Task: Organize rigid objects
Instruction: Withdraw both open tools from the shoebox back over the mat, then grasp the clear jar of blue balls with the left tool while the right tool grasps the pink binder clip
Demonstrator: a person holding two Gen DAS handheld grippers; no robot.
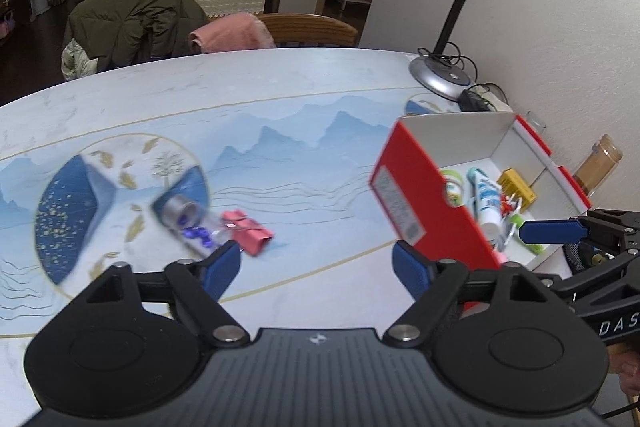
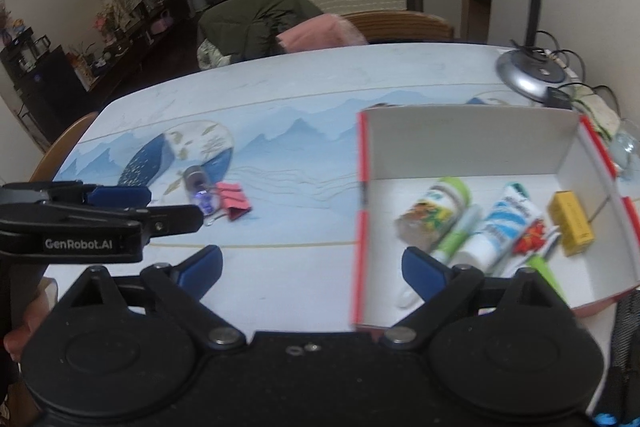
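Left gripper and right gripper: both spread wide, empty. Step judged: fetching leftovers. Clear bottle and pink binder clip lie touching on table; red box holds the rest. Next: left descends over bottle. Box contents blurred.

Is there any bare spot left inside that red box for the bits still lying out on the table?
Yes. The red box is bare along its far wall and in its far left corner. Its near half is crowded: green-capped jar, blue-and-white tube and yellow box lie packed together. The tabletop between the box and the pink clip is also open.
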